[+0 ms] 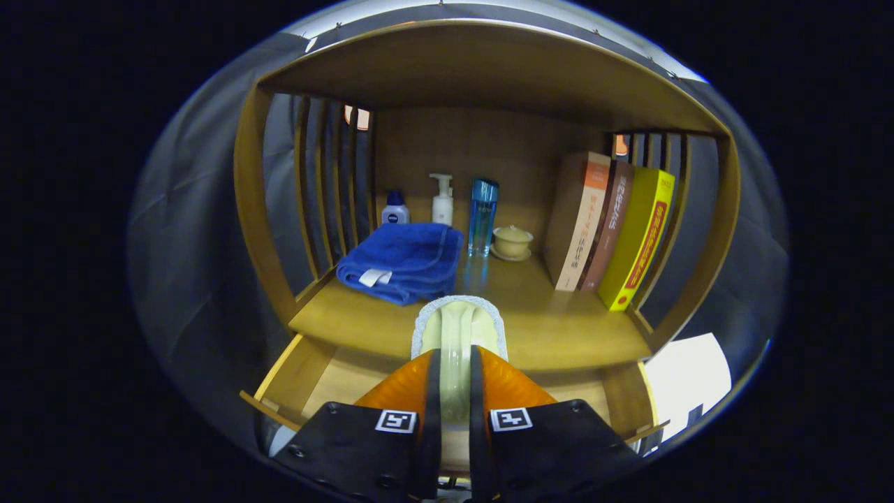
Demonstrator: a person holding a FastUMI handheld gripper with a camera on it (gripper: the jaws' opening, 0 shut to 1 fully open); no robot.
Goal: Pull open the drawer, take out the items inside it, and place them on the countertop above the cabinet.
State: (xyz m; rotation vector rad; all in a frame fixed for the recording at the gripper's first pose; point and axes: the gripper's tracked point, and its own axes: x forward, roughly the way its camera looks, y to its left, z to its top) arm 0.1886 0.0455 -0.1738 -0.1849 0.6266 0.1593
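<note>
gripper (455,381) clenched on a pale green scrub brush (458,328), lifted over the open drawer (307,377). next: set it down on the countertop (545,321), clear of the blue towel (405,260).

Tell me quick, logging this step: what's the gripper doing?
Gripper: closed on a pale green brush-like item, lifted over the open drawer.

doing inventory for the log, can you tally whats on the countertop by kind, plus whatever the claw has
Bottles: 3 (small blue-capped bottle, white pump bottle, tall blue bottle)
Books: 3 (tan book, brown book, yellow book)
Towels: 1 (blue towel)
Lidded cups: 1 (cup)
Held in the claw: 1 (pale green item)
Total: 9
</note>
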